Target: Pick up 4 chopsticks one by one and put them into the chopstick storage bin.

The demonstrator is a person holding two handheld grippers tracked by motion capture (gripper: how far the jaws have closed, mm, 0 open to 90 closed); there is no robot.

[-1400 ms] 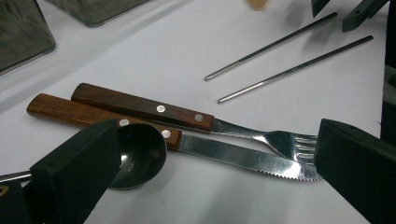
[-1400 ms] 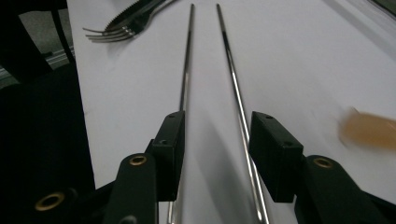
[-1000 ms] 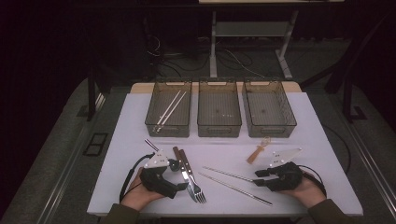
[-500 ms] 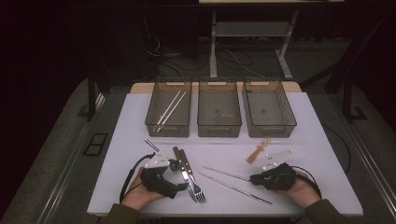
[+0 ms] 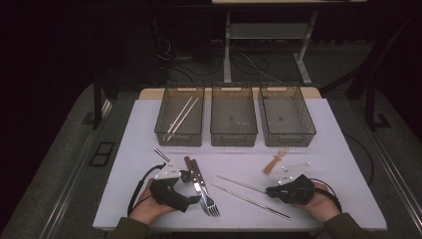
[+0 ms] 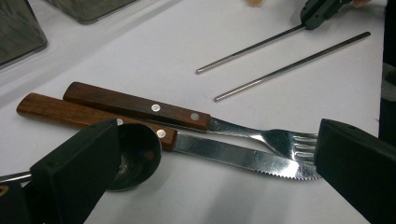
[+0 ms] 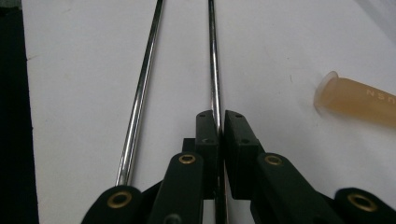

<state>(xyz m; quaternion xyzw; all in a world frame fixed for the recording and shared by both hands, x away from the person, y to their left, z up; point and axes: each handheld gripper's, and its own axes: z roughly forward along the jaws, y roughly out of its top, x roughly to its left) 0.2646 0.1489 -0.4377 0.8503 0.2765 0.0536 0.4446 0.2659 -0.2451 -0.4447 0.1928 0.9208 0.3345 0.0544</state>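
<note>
Two steel chopsticks lie on the white table. My right gripper is shut on the end of the upper chopstick. The other chopstick lies free beside it. My left gripper stands wide open, its jaws to either side of a wooden-handled fork, a wooden-handled knife and a dark spoon bowl. The fork and knife lie side by side.
Three clear bins stand in a row at the back; the left bin holds pale chopsticks, the middle bin and right bin look bare. An amber-handled utensil lies just beyond my right gripper.
My right gripper has slid a little to the left along the table, onto the end of the upper chopstick. The left gripper and the cutlery have stayed put.
</note>
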